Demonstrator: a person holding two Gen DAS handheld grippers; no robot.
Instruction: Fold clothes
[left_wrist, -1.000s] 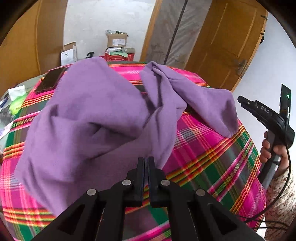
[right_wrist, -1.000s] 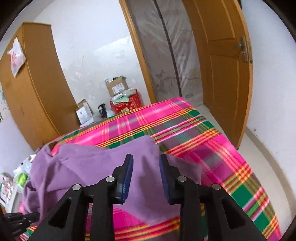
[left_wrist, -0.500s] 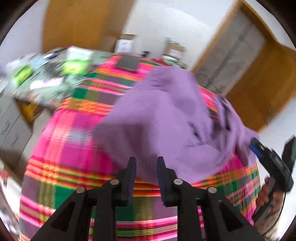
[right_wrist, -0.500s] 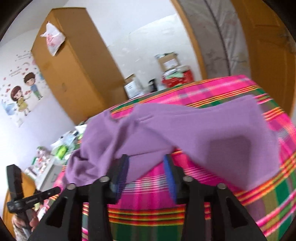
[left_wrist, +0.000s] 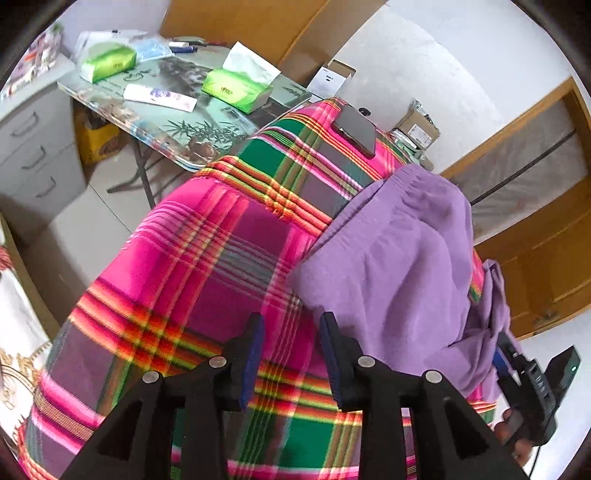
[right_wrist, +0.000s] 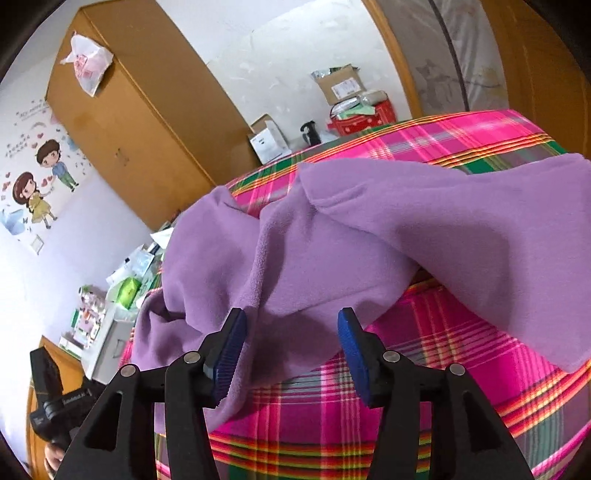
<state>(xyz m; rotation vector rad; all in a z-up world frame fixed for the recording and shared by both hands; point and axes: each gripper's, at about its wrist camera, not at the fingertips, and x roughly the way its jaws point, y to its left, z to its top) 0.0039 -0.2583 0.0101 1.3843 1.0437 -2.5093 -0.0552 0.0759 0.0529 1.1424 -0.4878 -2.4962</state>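
**Operator:** Plaid cloth (left_wrist: 207, 266), pink and green, covers the surface I'm working over, with a cluttered side table (left_wrist: 173, 122) beyond it. The purple garment (right_wrist: 369, 236) lies rumpled across the far and right part of that plaid.

**Observer:** Which way does it lie from your tools?

**Operator:** From my left gripper (left_wrist: 291, 354) its gathered hem corner sits just ahead and to the right, near the right finger but not between the pads. Its long axis runs away toward the doorway. My right gripper (right_wrist: 291, 350) is closer in: a fold of fleece lies directly ahead between the fingers.

**Observer:** And the jaws?

**Operator:** Both sets are apart and widening. Neither clamps anything; the left finger of my right gripper seems to brush the fabric, though I can't be sure.
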